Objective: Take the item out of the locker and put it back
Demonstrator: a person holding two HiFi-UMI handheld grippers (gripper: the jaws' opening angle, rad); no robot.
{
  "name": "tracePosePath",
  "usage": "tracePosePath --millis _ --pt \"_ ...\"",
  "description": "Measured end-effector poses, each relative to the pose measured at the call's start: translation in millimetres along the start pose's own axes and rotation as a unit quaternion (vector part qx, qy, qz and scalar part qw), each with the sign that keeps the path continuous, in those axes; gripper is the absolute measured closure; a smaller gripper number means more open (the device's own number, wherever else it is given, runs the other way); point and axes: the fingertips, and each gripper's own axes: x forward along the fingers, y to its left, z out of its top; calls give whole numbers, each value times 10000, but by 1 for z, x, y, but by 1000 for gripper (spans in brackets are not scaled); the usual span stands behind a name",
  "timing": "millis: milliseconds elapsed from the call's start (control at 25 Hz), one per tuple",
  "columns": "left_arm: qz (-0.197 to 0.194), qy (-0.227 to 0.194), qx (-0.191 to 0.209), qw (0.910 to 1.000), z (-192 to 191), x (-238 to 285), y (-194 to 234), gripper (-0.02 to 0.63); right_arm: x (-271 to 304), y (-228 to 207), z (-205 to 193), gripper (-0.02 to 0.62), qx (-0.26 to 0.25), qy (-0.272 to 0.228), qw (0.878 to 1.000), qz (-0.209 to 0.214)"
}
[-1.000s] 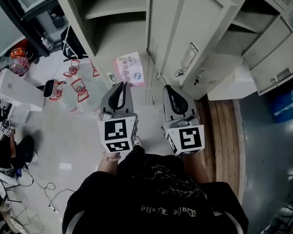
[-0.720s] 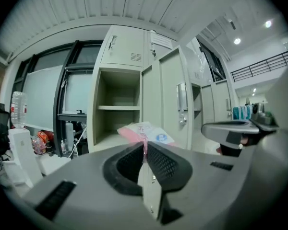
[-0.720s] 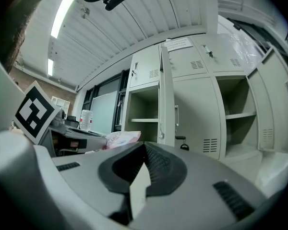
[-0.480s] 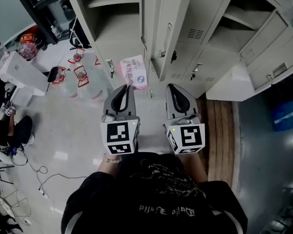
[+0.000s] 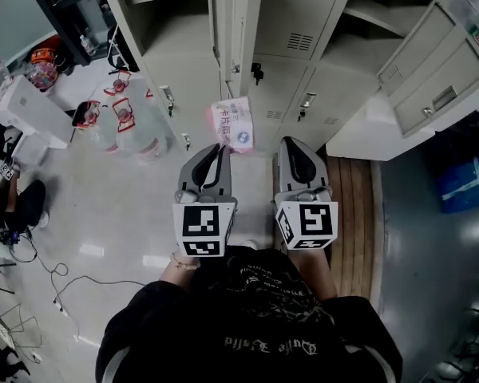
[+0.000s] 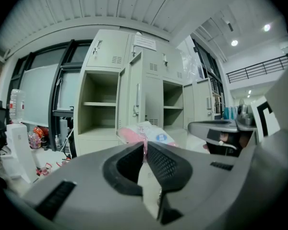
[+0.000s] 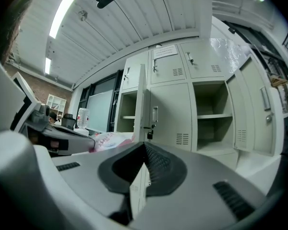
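L claw [image 6: 145, 146] pinched shut on edge of pink packet [image 5: 233, 124], which sticks out fwd, in the air, outside the lockers [image 5: 299, 14]. R claw [image 7: 144, 146] closed, empty, just beside L. Several locker doors open.

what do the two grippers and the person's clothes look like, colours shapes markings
The left gripper and right gripper match: light grey moulded shells tapering to two jaws lined with black ribbed pads. Each carries a white cube with black square markers at its rear, the left cube and the right cube. No cables show. The person wears a black top with pale lettering.
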Motion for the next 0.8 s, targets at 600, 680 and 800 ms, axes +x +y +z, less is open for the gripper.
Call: tracePosePath --millis 600,680,800 --pt "-1130 -142 152 9934 21 51 -97 581 -74 -105 -9 591 123 73 9886 -1496" --pt "-1290 -184 185 9913 28 60 -108 581 -83 -118 -6 591 119 55 9853 -1701" --pt "-1507 -236 161 9882 38 74 -123 581 -92 -135 -2 591 125 24 9807 -1953"
